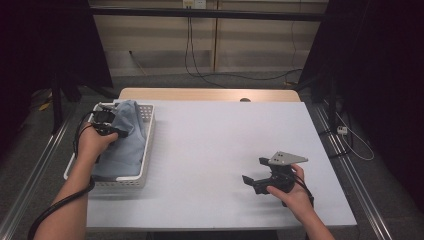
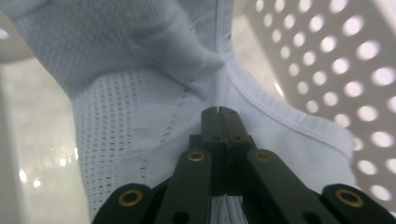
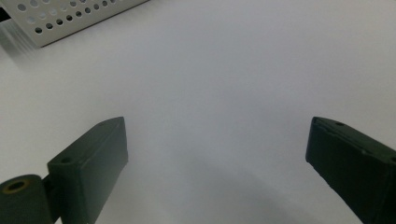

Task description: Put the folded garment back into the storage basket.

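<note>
- In the basket [image 1: 146, 150], at nine o'clock on the table [image 1: 210, 145]: left gripper [image 2: 218, 112] clamped tight on the garment [image 2: 140, 93]; grasp done.
- At five o'clock: right gripper [image 3: 215, 144] wide open, holding nothing.
- Left to do, probably: lifting the garment out onto the table.

A recording lab: black curtains [image 1: 55, 45] flank a white-topped counter [image 1: 225, 145], metal floor rails [image 1: 350, 175] run alongside, and cables [image 1: 200, 70] trail down the panelled back wall [image 1: 250, 45].
</note>
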Demonstrator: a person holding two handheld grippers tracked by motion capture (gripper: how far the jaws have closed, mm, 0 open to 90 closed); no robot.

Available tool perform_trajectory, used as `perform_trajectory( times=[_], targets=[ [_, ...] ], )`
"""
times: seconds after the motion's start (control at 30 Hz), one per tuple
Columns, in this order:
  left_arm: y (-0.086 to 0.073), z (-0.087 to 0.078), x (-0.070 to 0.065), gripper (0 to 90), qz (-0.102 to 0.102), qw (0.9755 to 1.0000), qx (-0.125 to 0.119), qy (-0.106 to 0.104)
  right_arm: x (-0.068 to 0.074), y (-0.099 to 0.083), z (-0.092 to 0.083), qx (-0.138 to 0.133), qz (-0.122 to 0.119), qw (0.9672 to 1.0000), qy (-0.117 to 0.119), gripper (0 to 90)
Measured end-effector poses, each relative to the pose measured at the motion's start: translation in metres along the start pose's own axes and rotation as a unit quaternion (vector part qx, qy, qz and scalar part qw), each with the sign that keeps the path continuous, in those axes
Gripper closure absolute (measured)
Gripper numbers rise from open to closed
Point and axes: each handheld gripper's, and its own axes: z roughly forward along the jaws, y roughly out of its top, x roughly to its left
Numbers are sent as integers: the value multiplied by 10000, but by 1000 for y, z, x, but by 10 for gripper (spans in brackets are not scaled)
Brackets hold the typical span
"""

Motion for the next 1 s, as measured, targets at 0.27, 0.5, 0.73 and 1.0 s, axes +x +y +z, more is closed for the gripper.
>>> perform_trajectory(
  times=[0.27, 0.5, 0.73, 1.0],
  targets=[
    [-7, 12, 3, 900, -91, 10000, 17, 27, -1, 0, 1, -2, 14, 10000, 22, 54],
    [3, -3, 1, 900, -52, 9999, -161, -17, 0, 1, 2, -15, -4, 10000, 41, 54],
    [18, -10, 2, 900, -87, 9987, -472, 143, -1, 1, 1, -25, 11, 10000, 34, 54],
    [32, 1, 4, 884, -36, 9974, -658, 305, 3, 1, 5, 28, -33, 9999, 115, 54]
  ],
)
